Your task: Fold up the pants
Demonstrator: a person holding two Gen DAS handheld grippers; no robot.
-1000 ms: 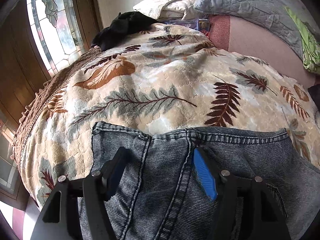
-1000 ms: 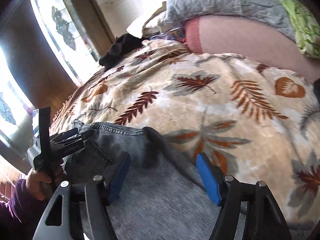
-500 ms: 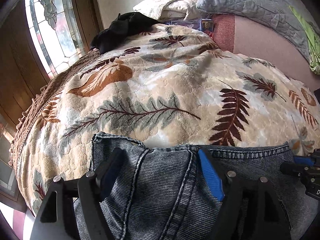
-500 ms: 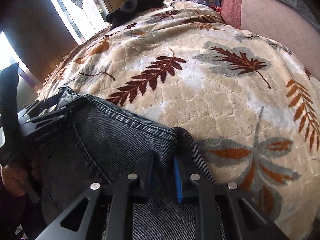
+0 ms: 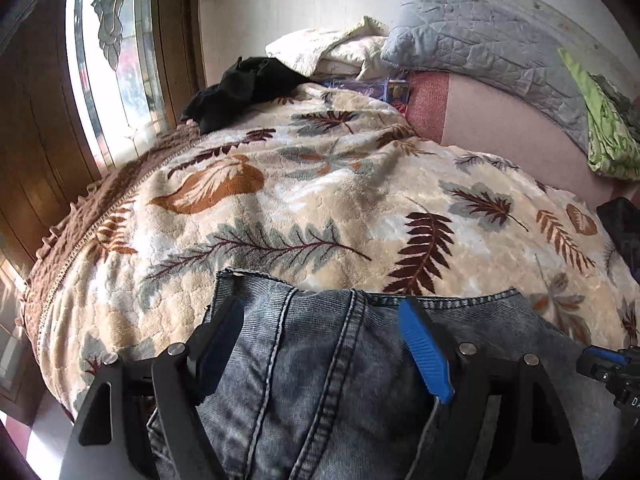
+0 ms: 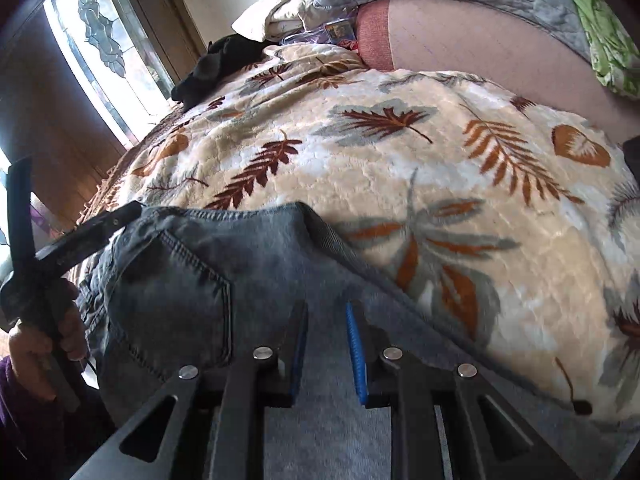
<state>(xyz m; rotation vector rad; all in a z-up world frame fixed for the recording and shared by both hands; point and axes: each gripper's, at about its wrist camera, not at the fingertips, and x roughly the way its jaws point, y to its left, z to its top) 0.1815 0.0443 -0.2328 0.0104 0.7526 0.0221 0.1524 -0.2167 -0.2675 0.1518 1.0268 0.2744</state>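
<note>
While the pants (image 5: 320, 364) lie on the bed, over the leaf-patterned blanket (image 5: 304, 200), both grippers are above the denim. The left gripper (image 5: 324, 344) has its jaws wide apart; the waistband and a double seam run between them, and the pads do not press on the cloth. The waistband edge lies just ahead of these jaws.

The right gripper (image 6: 326, 344) has its jaws nearly together, with only a narrow gap, and they are opening a little. A fold of grey denim (image 6: 324, 360) sits in this gap, but I cannot tell if the pads press on it. To the left of these jaws is a back pocket (image 6: 172, 300); ahead of them the cloth rises to a raised corner (image 6: 300, 216). Further left, a hand (image 6: 48, 344) with a purple sleeve holds the handle of the other gripper.

Far ahead of both jaws, a black garment (image 5: 244, 88) lies at the blanket's far edge, beside pale pillows (image 5: 332, 52). To the right of it a grey quilt (image 5: 488, 44) lies over a pink mattress (image 5: 492, 120), and a green cloth (image 5: 604, 128) is at the right border. A window (image 5: 116, 52) is at the left.
</note>
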